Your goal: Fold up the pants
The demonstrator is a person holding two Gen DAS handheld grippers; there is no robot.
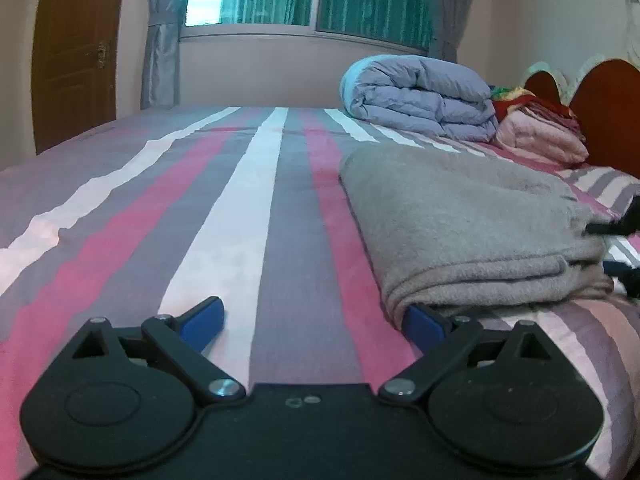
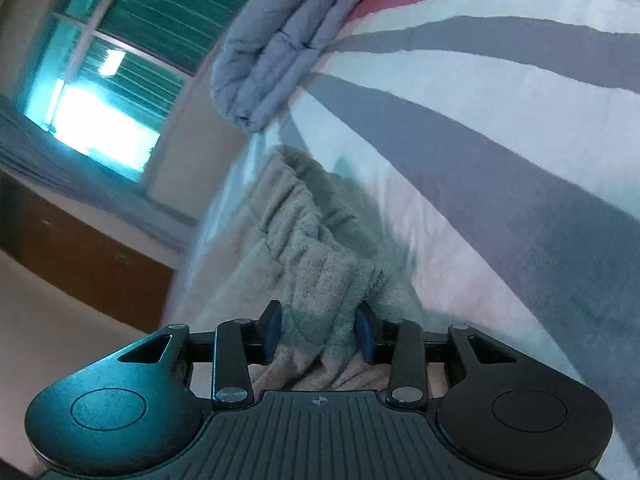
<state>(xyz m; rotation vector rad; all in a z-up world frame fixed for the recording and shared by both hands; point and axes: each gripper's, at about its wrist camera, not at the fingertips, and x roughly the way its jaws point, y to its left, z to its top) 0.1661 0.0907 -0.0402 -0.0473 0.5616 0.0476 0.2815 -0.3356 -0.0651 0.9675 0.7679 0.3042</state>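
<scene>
The grey fleece pants (image 1: pixel 460 216) lie folded in a flat stack on the striped bed, right of centre in the left wrist view. My left gripper (image 1: pixel 316 326) is open and empty, low over the sheet; its right fingertip (image 1: pixel 424 326) touches the near corner of the stack. In the right wrist view, tilted and blurred, my right gripper (image 2: pixel 318 334) has its blue pads around a bunched fold of the pants (image 2: pixel 316 280) at the gathered waistband. Black parts of the right gripper (image 1: pixel 618 226) show at the stack's right edge in the left wrist view.
The bed (image 1: pixel 224 216) has pink, grey and white stripes. A folded lilac duvet (image 1: pixel 420 96) and pink and red blankets (image 1: pixel 540 132) lie at the head, by the red headboard (image 1: pixel 608 108). A window, curtains and a brown door (image 1: pixel 76 52) stand behind.
</scene>
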